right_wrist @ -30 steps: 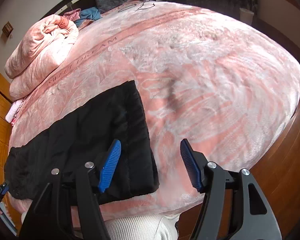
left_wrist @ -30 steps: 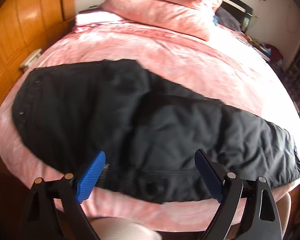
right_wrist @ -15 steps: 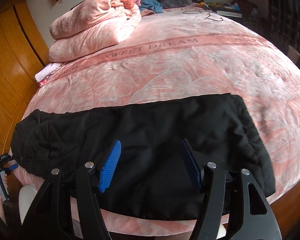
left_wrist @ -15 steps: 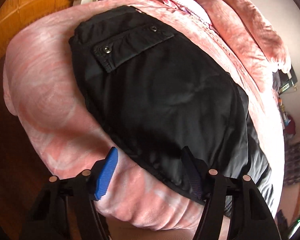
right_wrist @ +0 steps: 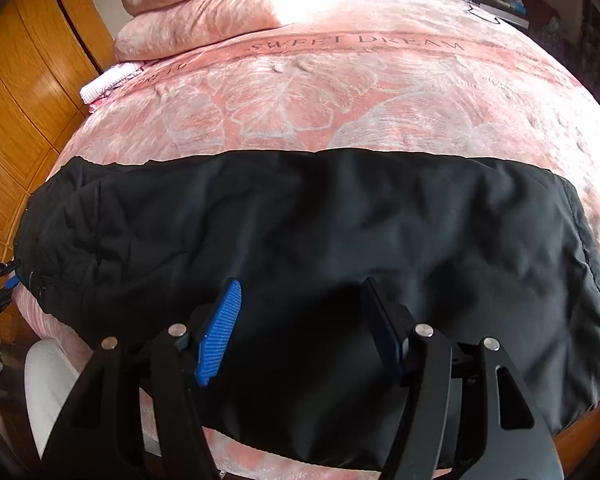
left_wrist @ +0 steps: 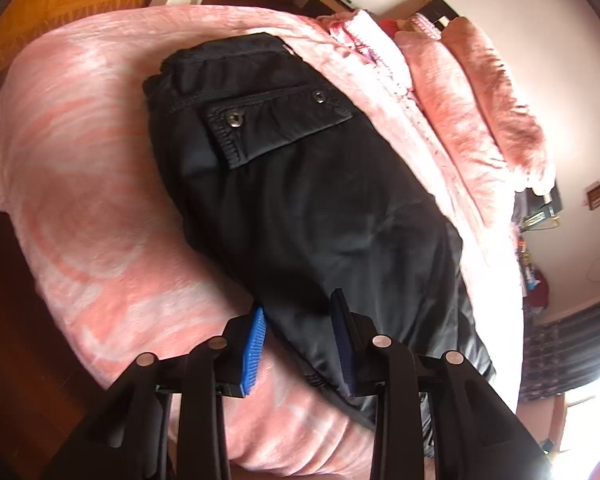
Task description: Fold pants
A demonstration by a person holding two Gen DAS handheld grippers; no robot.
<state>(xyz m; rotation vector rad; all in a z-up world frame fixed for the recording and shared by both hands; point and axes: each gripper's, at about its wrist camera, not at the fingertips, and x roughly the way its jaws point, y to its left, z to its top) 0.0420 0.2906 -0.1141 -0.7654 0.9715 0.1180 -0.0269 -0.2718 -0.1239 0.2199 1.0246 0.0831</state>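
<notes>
Pants [left_wrist: 300, 208], black and padded, lie flat along the near edge of a pink bedspread [left_wrist: 84, 184], legs stacked 1 on the other, which suits a fold across their length. In the left wrist view they run from the upper middle of the frame, where the waistband and a flap pocket [left_wrist: 276, 128] with 2 snaps show, down to the lower right. The left gripper [left_wrist: 300, 344] sits at lower centre over the garment's near edge; its jaws have just been closing, and the black hem lies between the blue pads, narrowly spaced, though I cannot tell whether they press it yet. In the right wrist view the right gripper [right_wrist: 300, 328] hovers at lower centre above the mid-leg cloth, jaws spread and empty. Folded pink bedding [right_wrist: 220, 12] sits upper left, clear of the work.
</notes>
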